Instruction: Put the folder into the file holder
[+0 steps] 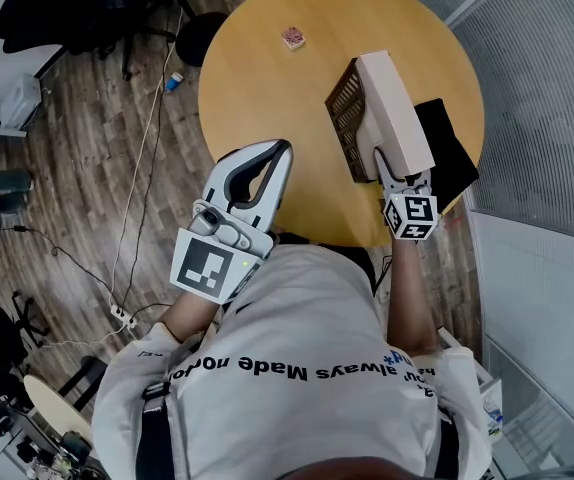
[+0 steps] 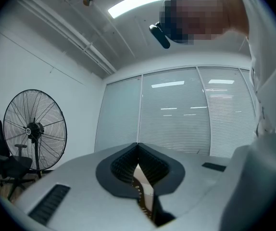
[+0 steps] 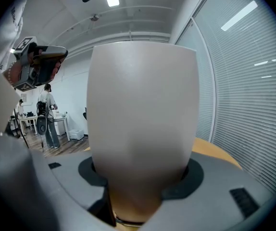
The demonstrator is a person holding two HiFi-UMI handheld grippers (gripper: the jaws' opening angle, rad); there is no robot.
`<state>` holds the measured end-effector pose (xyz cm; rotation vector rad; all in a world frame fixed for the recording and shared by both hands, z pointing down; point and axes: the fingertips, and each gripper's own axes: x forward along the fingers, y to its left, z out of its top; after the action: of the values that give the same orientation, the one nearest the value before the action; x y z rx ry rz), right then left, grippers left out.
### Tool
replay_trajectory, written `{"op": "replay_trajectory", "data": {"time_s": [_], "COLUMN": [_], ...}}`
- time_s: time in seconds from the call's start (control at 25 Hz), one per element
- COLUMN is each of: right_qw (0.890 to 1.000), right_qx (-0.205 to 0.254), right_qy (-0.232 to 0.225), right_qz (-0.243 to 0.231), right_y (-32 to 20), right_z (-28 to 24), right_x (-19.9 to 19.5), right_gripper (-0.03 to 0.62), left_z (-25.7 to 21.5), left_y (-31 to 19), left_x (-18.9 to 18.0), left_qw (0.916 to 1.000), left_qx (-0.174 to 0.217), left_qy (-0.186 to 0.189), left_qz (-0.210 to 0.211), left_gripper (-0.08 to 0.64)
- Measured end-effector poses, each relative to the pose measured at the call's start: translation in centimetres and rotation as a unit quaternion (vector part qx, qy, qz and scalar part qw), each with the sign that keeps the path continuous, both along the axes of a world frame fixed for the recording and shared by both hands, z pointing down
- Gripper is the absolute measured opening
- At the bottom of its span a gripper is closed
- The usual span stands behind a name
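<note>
Nearest the person's chest, the left gripper (image 1: 279, 158) is held over the near edge of the table with its grey jaws pressed together, tips meeting and nothing between them. To the right, the right gripper (image 1: 395, 173) pinches the near end of the thick beige folder (image 1: 392, 108). In the right gripper view the folder fills the gap between the two jaws, its near end sunk deep between them, and it runs straight out past the fingertips. Seen from the head view, the folder stretches away from the gripper and lies along the right side of the brown mesh file holder (image 1: 345, 118), touching or overlapping it. Whether it has entered a slot I cannot tell. A flat black pad (image 1: 454, 148) lies just right of the folder. All of this sits on the round yellow wooden table (image 1: 257, 78), with a small pinkish object (image 1: 292, 38) near its far edge.
</note>
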<state>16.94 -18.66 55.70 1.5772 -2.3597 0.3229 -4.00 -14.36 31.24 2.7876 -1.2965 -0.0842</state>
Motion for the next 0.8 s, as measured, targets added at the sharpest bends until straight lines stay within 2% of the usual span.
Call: {"op": "replay_trajectory", "data": {"time_s": [0.12,0.36,0.8], "right_qw": [1.0,1.0,1.0], "right_qx": [-0.004,-0.009,-0.019], "right_qy": [0.001,0.002,0.007], "right_qz": [-0.001,-0.003,-0.006], "right_y": [0.2,0.3,0.3], "right_z": [0.2,0.8,1.3], "right_x": [-0.1,-0.1,-0.3], "right_gripper": [0.282,0.282,0.282], "left_z": [-0.3,0.2,-0.1], "left_y": [0.0,0.1,0.1], "left_x": [0.1,0.2,0.3], "left_qw": [1.0,1.0,1.0], "left_qx": [-0.001,0.0,0.001], "left_qy": [0.009,-0.007,-0.006], "left_qz": [-0.001,0.003,0.006], "left_gripper": [0.025,0.025,0.025]}}
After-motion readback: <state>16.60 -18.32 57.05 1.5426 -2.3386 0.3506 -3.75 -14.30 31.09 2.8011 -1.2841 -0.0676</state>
